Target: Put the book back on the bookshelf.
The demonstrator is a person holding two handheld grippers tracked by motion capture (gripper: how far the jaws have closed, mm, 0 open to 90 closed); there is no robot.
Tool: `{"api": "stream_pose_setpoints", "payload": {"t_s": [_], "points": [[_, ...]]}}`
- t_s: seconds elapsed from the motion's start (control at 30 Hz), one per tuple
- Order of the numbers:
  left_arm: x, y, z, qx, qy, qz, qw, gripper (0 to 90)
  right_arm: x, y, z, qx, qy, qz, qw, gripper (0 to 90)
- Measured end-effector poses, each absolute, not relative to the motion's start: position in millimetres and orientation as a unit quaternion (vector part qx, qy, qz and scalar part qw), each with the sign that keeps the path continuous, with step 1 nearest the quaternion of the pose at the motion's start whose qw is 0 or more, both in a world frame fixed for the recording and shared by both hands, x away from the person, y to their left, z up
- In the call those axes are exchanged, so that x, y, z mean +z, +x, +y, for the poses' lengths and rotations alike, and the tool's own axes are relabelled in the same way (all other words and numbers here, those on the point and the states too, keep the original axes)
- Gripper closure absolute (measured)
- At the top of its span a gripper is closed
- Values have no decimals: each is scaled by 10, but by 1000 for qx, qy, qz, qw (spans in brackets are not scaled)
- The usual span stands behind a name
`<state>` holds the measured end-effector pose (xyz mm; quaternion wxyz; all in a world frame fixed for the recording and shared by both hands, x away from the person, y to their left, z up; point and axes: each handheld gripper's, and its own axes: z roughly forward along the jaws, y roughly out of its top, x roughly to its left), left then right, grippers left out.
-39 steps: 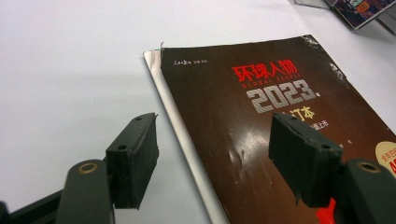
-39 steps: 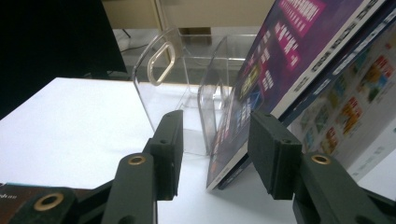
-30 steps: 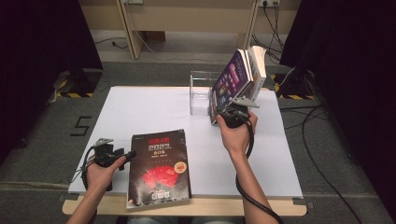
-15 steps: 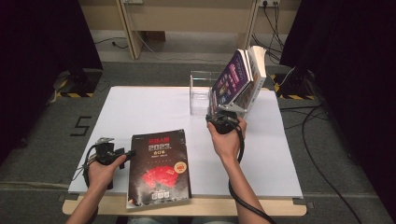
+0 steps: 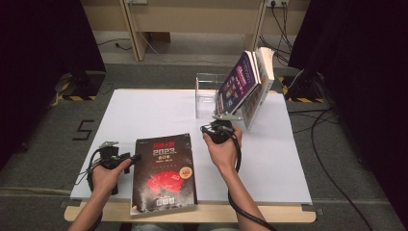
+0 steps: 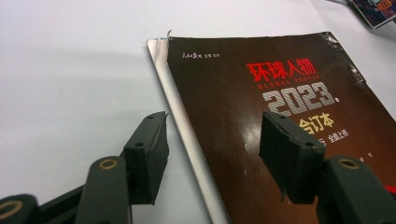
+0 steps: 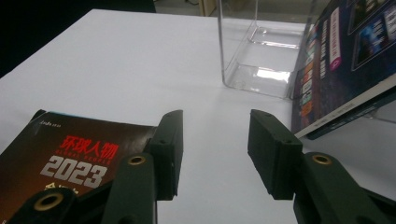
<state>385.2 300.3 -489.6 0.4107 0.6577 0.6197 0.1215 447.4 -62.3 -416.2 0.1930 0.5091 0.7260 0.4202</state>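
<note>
**Two grippers at a dark magazine on a white table**

My left gripper sits low at the spine edge of the dark, glossy magazine with red lettering. Its jaws have just been narrowing but remain apart, straddling that edge without pressing it. My right gripper stands wide open and empty, the magazine's corner beside its left jaw. Ahead of it stands a clear plastic book stand, with purple-covered books leaning to its right.

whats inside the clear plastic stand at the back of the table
The clear acrylic book stand holds two leaning books, a purple-covered one in front and a white-edged one behind it. Its left part is bare. The purple cover hides the back book's front.
</note>
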Motion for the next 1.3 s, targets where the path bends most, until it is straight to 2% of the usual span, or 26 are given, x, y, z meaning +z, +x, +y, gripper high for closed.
{"api": "stream_pose_setpoints", "payload": {"t_s": [0.7, 1.3], "points": [[-4935, 3894, 2970, 111, 654, 626, 409, 439, -4502, 4444, -324, 390, 499, 760, 141, 587], [-4930, 3865, 2971, 123, 648, 637, 399, 481, -4736, 4453, -148, 369, 500, 776, 106, 601]]}}
